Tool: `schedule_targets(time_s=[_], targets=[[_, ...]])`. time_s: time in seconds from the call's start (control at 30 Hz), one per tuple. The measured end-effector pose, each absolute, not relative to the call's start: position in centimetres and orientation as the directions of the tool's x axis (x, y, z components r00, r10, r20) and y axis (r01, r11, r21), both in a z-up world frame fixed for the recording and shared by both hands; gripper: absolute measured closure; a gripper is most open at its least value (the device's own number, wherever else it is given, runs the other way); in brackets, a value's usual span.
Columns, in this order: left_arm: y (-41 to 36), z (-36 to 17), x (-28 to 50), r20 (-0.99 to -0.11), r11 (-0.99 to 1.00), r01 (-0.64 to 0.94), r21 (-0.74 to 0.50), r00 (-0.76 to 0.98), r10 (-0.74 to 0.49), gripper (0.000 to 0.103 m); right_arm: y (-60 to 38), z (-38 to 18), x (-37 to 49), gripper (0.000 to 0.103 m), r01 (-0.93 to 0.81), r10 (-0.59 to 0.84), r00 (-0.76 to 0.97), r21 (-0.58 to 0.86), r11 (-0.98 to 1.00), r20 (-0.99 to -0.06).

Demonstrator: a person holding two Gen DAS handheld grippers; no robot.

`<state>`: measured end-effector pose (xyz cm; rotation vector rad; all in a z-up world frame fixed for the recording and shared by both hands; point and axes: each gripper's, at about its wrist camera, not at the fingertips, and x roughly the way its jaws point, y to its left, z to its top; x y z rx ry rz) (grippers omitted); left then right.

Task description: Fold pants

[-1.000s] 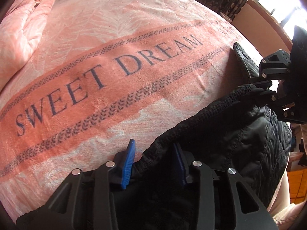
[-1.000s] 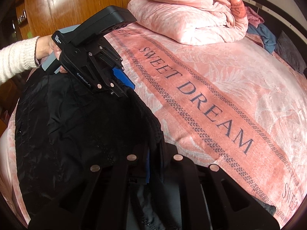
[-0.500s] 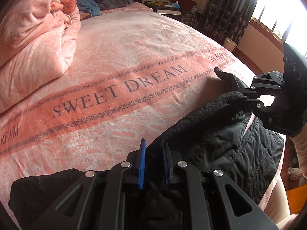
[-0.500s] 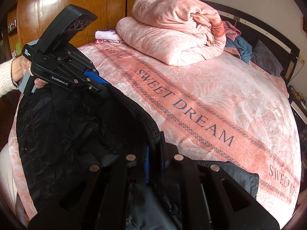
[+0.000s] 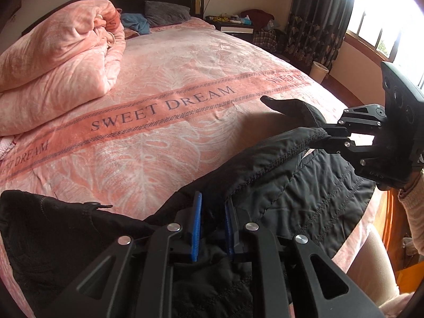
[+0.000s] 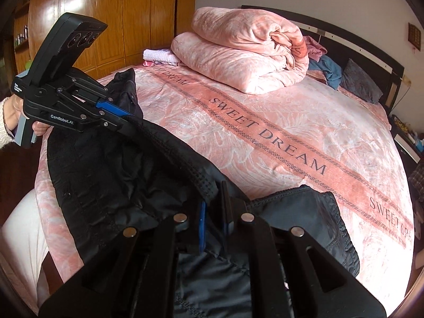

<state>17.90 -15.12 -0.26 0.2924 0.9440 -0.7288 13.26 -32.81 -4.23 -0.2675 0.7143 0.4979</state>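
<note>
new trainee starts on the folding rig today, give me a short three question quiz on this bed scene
1. True or false: both the left gripper and the right gripper are shut on the black quilted pants.
2. Multiple choice: the rolled pink fleece duvet lies A) on the floor, B) on the pink "SWEET DREAM" bedspread near the dark headboard, C) under the pants.
3. Fill in: the stitched edge of the pants is held stretched ____ the two grippers.

Key: 1 true; 2 B; 3 between
</note>
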Motion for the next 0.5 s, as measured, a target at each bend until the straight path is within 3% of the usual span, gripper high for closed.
schedule_targets(time_s=[0.5], targets=[[-13.6, -1.1, 9.0, -0.816, 0.768, 0.632, -0.108, 0.385, -0.431, 0.086, -31.8, -5.4, 5.0, 0.093, -0.515, 0.350, 0.608, -0.019, 0.857, -0.713]])
